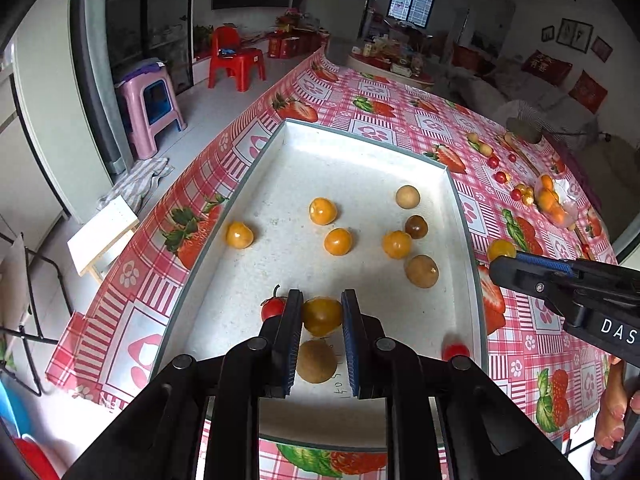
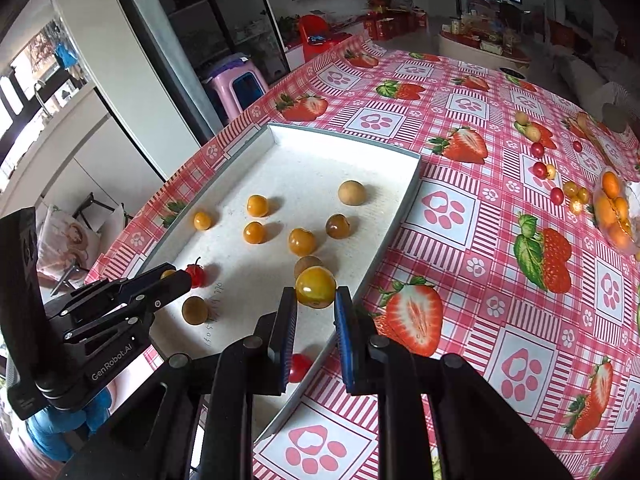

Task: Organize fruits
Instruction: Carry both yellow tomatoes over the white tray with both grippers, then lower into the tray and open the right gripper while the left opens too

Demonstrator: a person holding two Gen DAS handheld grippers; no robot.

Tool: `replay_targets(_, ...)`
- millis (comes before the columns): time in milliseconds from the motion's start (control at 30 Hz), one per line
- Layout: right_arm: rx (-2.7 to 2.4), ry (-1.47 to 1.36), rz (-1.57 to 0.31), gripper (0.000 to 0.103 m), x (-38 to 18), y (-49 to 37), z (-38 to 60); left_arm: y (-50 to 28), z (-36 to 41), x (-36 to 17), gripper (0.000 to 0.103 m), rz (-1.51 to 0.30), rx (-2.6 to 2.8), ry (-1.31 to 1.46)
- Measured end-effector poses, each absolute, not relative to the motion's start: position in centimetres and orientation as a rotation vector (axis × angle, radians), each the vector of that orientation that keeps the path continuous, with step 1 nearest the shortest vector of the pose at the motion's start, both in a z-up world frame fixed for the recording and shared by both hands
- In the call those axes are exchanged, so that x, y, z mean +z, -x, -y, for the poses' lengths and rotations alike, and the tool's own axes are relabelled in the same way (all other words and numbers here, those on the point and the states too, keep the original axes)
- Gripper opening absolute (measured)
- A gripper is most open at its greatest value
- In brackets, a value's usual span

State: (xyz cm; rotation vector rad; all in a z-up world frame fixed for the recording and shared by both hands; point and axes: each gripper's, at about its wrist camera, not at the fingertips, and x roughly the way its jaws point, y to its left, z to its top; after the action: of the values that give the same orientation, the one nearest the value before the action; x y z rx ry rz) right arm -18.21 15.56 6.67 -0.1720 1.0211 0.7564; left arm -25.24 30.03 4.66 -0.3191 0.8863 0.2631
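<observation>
A white tray [image 1: 360, 148] on the strawberry tablecloth holds several orange berries, brown round fruits and two red cherry tomatoes. My left gripper [image 1: 321, 314] is shut on a yellow-orange fruit [image 1: 322, 316] low over the tray's near end, next to a red tomato [image 1: 273, 307] and above a brown fruit [image 1: 316, 361]. My right gripper [image 2: 316, 298] is shut on a yellow-orange fruit [image 2: 315, 287] above the tray's right rim [image 2: 400, 216]. The right gripper also shows in the left wrist view [image 1: 502, 258], and the left gripper in the right wrist view [image 2: 176, 276].
More fruit lies loose on the tablecloth at the far right: red tomatoes [image 2: 539, 169], small yellow berries [image 2: 576, 192] and a clear container of orange fruit [image 2: 616, 210]. A pink stool [image 1: 150, 106] and a red chair [image 1: 236, 58] stand beyond the table's left edge.
</observation>
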Motion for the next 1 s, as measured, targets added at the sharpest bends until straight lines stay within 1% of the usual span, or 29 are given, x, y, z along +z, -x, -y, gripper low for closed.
replay_targets(300, 0.748, 0.169, -1.057, 0.021, 5.5, 13.3, -19.4, 21.6, -29.4, 3.3, 0.021, -0.955, 0.220, 0.288)
replay_targets(467, 0.785, 0.132, -1.133, 0.021, 3.4, 10.6, -21.9, 21.1, -29.1, 2.3, 0.021, -0.987, 0.223, 0.283)
replay_targets(633, 0.802, 0.173, -1.174, 0.021, 1.4, 9.6, -24.1, 21.0, -29.0, 1.6, 0.021, -1.013, 0.223, 0.275)
replay_targets(733, 0.807, 0.192, -1.192, 0.023, 0.6, 9.3, -24.9, 20.9, -28.7, 1.6, 0.021, -1.014, 0.231, 0.248)
replay_targets(900, 0.799, 0.191, -1.190, 0.023, 0.7, 9.0, -25.0, 20.9, -28.6, 1.7, 0.022, -1.015, 0.234, 0.246)
replay_targets(933, 0.799, 0.180, -1.192, 0.023, 0.9, 8.9, -24.8, 21.0, -28.7, 1.7, 0.025, -1.015, 0.233, 0.250)
replay_targets(967, 0.802, 0.169, -1.191, 0.024, 1.2, 8.9, -24.5, 21.1, -28.7, 1.8, 0.044, -1.012, 0.233, 0.253)
replay_targets(1000, 0.803, 0.158, -1.185, 0.027, 1.6, 9.0, -24.2, 21.3, -28.7, 2.0, 0.070, -0.999, 0.241, 0.253)
